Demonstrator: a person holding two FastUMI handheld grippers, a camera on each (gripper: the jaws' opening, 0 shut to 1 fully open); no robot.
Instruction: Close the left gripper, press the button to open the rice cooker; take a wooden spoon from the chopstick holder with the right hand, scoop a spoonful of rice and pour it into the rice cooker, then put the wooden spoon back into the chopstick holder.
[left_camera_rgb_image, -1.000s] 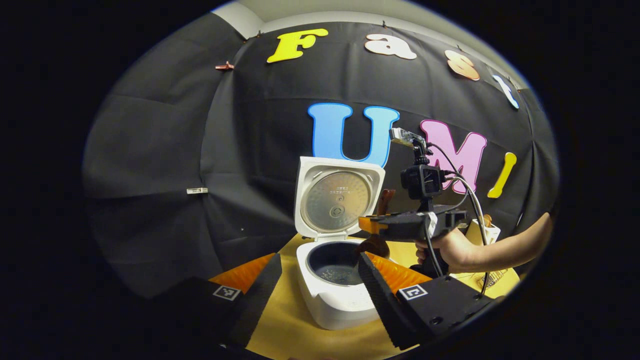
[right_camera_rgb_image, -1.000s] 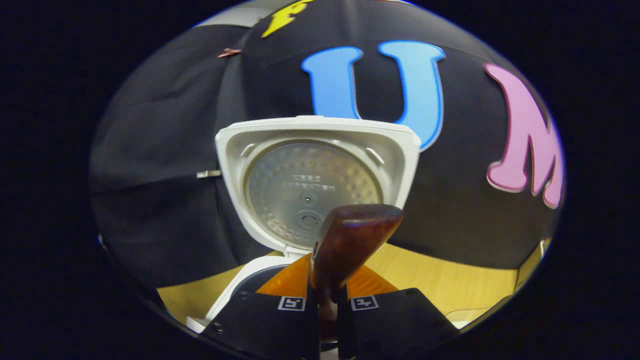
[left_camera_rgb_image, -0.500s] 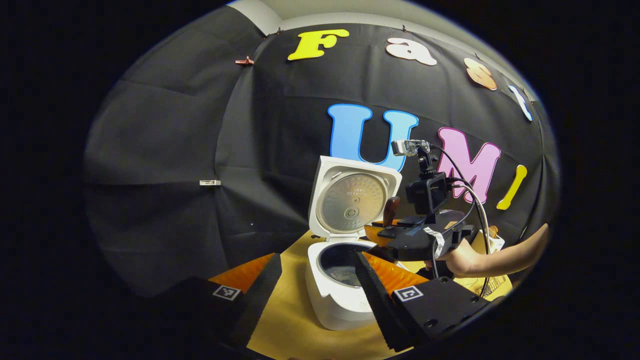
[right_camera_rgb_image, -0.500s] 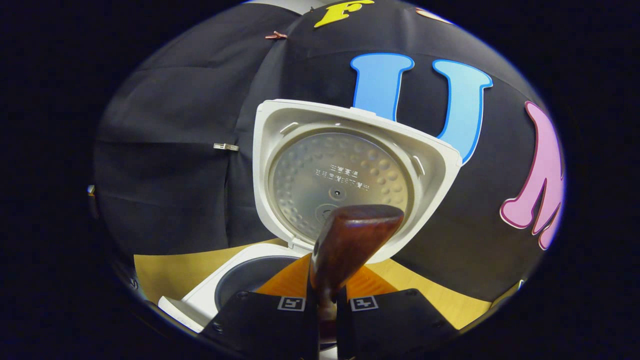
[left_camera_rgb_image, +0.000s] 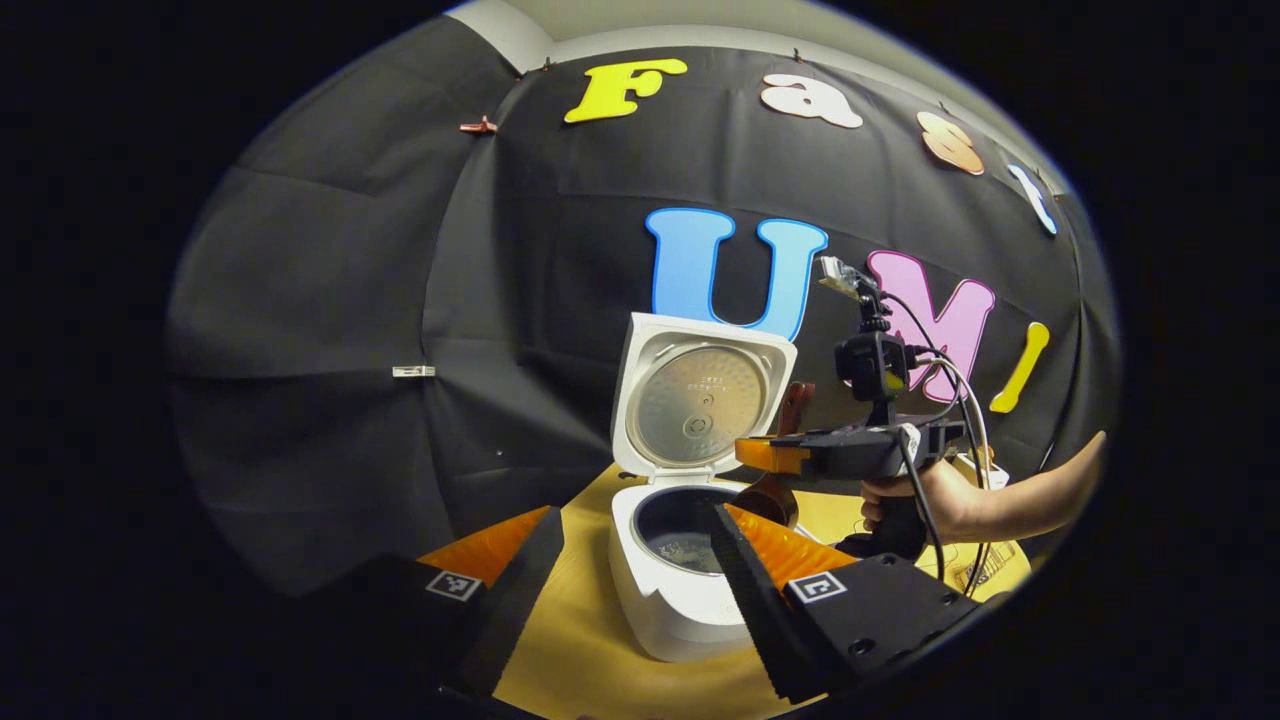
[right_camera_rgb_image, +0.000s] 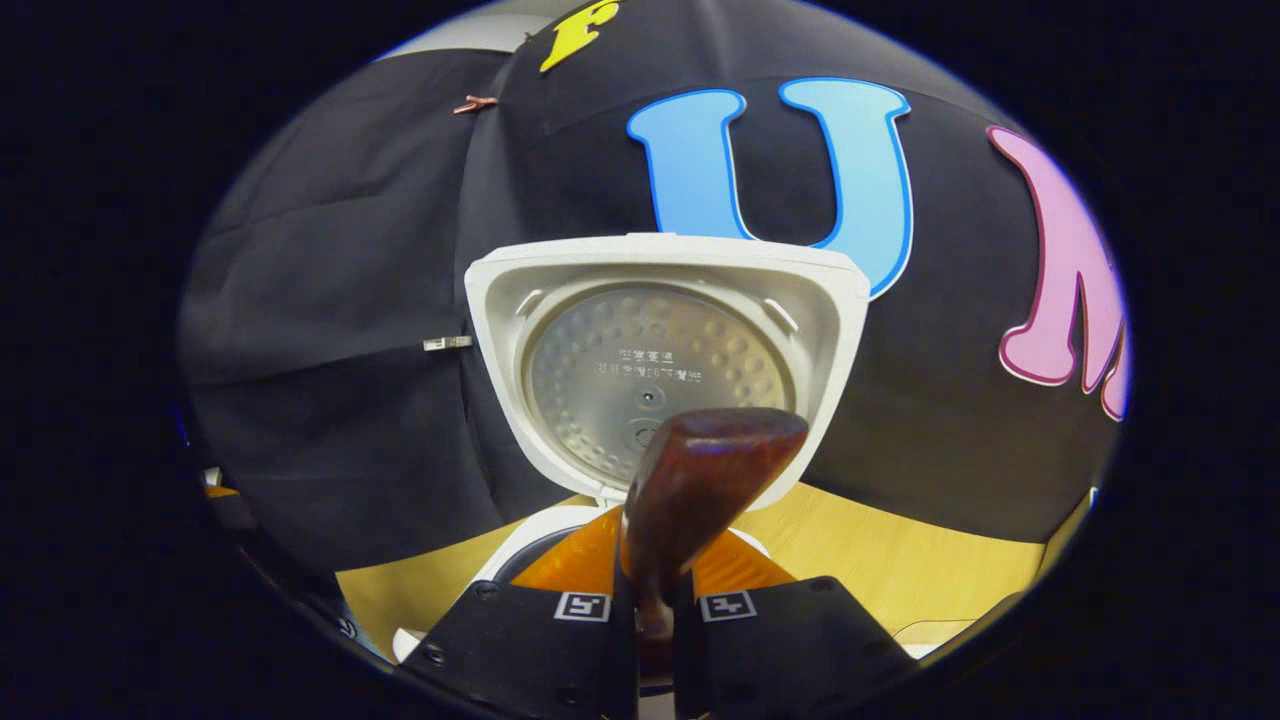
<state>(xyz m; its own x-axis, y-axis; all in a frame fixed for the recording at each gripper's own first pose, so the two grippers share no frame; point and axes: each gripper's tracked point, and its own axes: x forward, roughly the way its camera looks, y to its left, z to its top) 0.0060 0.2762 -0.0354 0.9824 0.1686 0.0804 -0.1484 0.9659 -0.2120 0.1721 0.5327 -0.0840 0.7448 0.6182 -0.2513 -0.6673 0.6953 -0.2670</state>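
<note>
Rice cooker (left_camera_rgb_image: 680, 590) standing on a wooden table (left_camera_rgb_image: 590, 670), lid (left_camera_rgb_image: 700, 395) swung fully up and back, pot (left_camera_rgb_image: 680, 525) exposed with a thin scatter of rice at the bottom.

Right gripper (left_camera_rgb_image: 765, 455) held level just above the cooker's 3 o'clock rim, gripped by a hand (left_camera_rgb_image: 930, 500) reaching in from 3 o'clock. Clamped tight on a wooden spoon (right_camera_rgb_image: 690, 490): in the right gripper view, both fingers pressed against the handle, the handle's end rising toward 12 o'clock before the lid. In the left gripper view, spoon bowl hanging below the fingers at the pot's right edge, long axis near upright. Too small to tell whether any rice remains in the bowl.

Left gripper (left_camera_rgb_image: 620, 590) spread wide apart, holding nothing, well back from the cooker at its 6 o'clock side.

Judged stage: pouring at or near its end, return of the spoon next. Chopstick holder (left_camera_rgb_image: 985, 470), a pale container partly hidden behind the right forearm, lying at 3 o'clock from the cooker, behind the right gripper. Right gripper far nearer to it than the left. Upright spoon axis already suited to dropping in handle-up.
</note>
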